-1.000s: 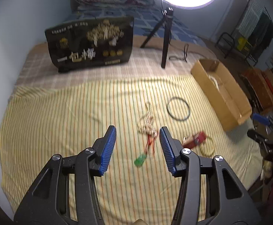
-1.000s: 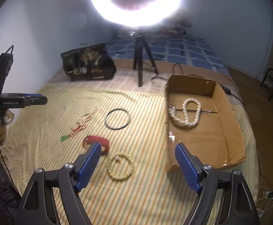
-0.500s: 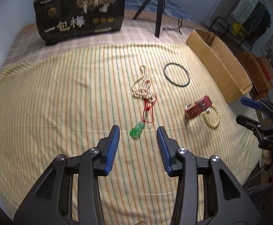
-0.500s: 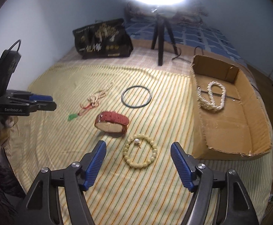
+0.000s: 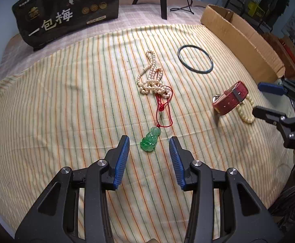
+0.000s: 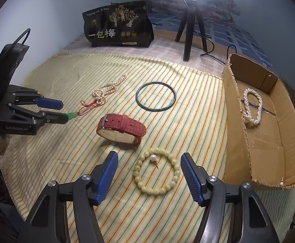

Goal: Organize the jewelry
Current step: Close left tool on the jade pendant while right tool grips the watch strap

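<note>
Your left gripper (image 5: 149,154) hangs over the striped cloth (image 5: 66,105) with the green pendant (image 5: 150,139) in the gap between its two blue pads, a little ahead of the tips and nearer the left pad than the right. The jaws are parted and neither pad touches the stone; nothing is grasped. The pendant lies flat with its long axis running away from you, its top end pointing toward the red watch strap's side only slightly, and its red cord (image 5: 163,105) trails straight on to the pearl necklace (image 5: 152,79) beyond.

Your right gripper (image 6: 149,174) is closing, yet its pads stand clear on either side of the yellow bead bracelet (image 6: 157,174), which lies flat as a ring between them with a small pearl earring (image 6: 153,159) inside it. It grips nothing. The red watch strap (image 6: 121,128) sits just beyond that bracelet, standing on its edge, long axis crosswise. Past the watch strap lies the dark bangle (image 6: 156,96); to the strap's right stands the cardboard box (image 6: 234,121) holding a white bead bracelet (image 6: 252,106).
</note>
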